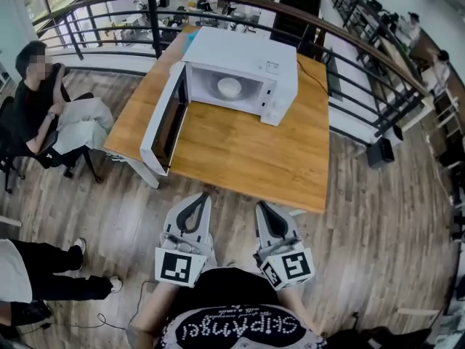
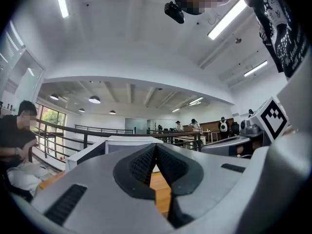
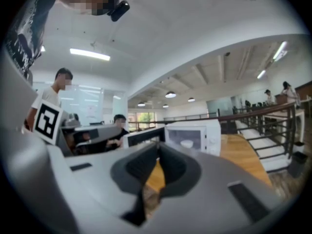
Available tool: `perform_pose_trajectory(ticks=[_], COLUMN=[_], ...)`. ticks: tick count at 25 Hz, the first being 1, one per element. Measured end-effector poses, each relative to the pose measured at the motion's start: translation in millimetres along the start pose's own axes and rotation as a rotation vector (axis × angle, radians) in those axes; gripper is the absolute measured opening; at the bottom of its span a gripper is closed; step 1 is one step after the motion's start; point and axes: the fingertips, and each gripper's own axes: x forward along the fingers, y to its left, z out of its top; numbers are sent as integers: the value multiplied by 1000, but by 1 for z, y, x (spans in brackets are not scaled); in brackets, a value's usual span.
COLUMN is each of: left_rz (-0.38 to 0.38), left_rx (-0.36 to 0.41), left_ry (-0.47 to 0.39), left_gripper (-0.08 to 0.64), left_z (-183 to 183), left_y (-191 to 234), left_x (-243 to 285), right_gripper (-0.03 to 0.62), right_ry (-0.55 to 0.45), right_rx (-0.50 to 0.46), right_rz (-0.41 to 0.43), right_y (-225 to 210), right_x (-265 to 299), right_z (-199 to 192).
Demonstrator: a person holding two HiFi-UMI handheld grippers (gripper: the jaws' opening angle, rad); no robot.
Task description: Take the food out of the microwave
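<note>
White microwave (image 1: 247,53), white bowl (image 1: 229,87), warm-brown wood-grain table (image 1: 247,151) — grey-brown plank floor (image 1: 363,231)

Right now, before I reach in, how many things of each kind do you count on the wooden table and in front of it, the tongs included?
Microwave, door open: 1
White bowl inside it: 1
Tongs, both shut and empty: 2, the left tongs and the right tongs
Total: 4

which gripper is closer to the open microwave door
Left. The left gripper hangs in front of the open microwave door, nearly in line with it; the right gripper is farther to the door's right.
</note>
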Motion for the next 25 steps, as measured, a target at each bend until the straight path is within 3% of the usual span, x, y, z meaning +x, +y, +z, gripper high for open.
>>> perform_pose_trajectory(ticks=[12, 25], left_rz=[-26, -20], left_rx=[-21, -54], left_ry=[24, 67], left_gripper=[32, 32], left_z=[-4, -28], left_y=[66, 90], left_x=[34, 89], right_gripper=[39, 38], right_ry=[5, 49], right_rx=[20, 43], right_rz=[-40, -22], right_y=[6, -29], right_x=[65, 120], right_z=[4, -6])
